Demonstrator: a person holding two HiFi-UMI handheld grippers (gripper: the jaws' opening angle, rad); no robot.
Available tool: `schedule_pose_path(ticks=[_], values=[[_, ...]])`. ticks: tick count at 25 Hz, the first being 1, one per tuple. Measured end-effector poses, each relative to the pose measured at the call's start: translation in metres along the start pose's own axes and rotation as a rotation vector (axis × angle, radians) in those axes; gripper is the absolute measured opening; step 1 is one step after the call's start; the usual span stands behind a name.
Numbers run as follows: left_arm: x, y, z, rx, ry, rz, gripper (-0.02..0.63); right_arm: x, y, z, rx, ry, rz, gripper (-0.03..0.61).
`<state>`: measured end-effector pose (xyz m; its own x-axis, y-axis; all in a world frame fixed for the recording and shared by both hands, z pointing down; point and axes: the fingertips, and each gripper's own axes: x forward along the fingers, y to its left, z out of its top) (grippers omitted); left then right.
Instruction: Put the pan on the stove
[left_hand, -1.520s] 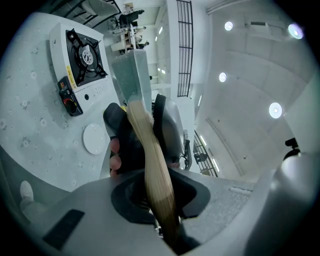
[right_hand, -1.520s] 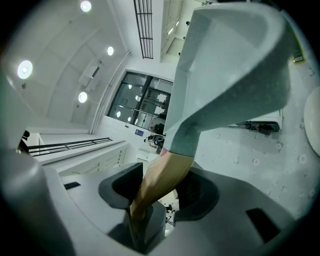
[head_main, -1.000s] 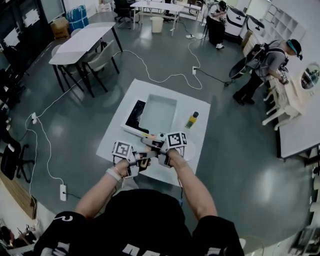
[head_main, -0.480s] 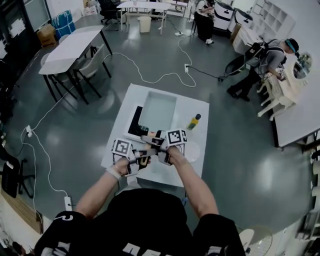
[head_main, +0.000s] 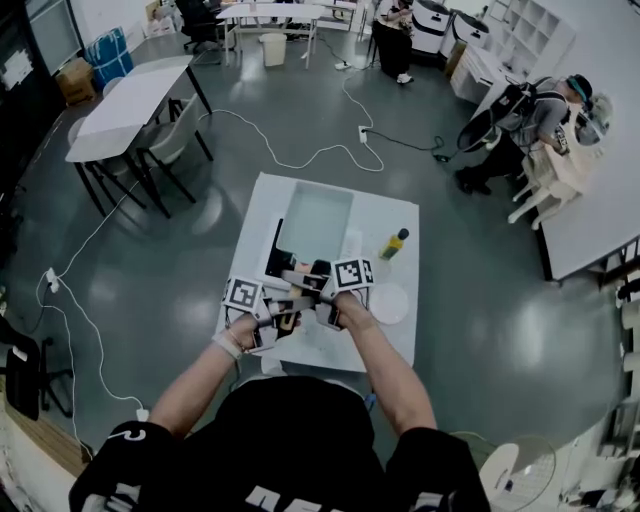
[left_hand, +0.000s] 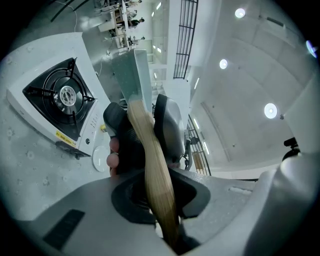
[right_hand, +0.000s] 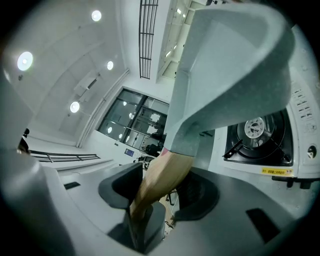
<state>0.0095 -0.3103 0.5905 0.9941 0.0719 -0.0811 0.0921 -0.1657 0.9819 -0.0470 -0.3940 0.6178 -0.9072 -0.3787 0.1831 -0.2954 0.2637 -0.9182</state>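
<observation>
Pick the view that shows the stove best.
Left gripper view: the stove shows its whole burner, unobstructed. In the right gripper view the pan hides part of it; the head view shows only a dark strip beside the pan.

The pale grey-green rectangular pan (head_main: 315, 222) has a light tan wooden handle (left_hand: 150, 165). The white-bodied gas stove (left_hand: 60, 97) has a black top and a yellow label strip. The small yellow bottle (head_main: 393, 243) has a dark cap. The round plate (head_main: 388, 303) and the square surface (head_main: 395, 215) are white. The left cube (head_main: 243, 295) and right cube (head_main: 352, 274) show black square markers on white.
</observation>
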Motion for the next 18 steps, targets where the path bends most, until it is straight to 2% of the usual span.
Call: schedule_pose_path(ticks=[5, 10, 18], values=[[-0.021, 0.003, 0.008, 0.003, 0.026, 0.014, 0.041, 0.018, 0.004, 0.005, 0.002, -0.024, -0.013, 0.187], [-0.034, 0.001, 0.009, -0.008, 0.051, -0.013, 0.041, 0.032, 0.003, 0.004, 0.003, -0.05, -0.015, 0.187], [-0.037, 0.006, 0.01, -0.022, 0.045, -0.023, 0.04, 0.037, -0.002, 0.001, 0.008, -0.038, -0.02, 0.187]])
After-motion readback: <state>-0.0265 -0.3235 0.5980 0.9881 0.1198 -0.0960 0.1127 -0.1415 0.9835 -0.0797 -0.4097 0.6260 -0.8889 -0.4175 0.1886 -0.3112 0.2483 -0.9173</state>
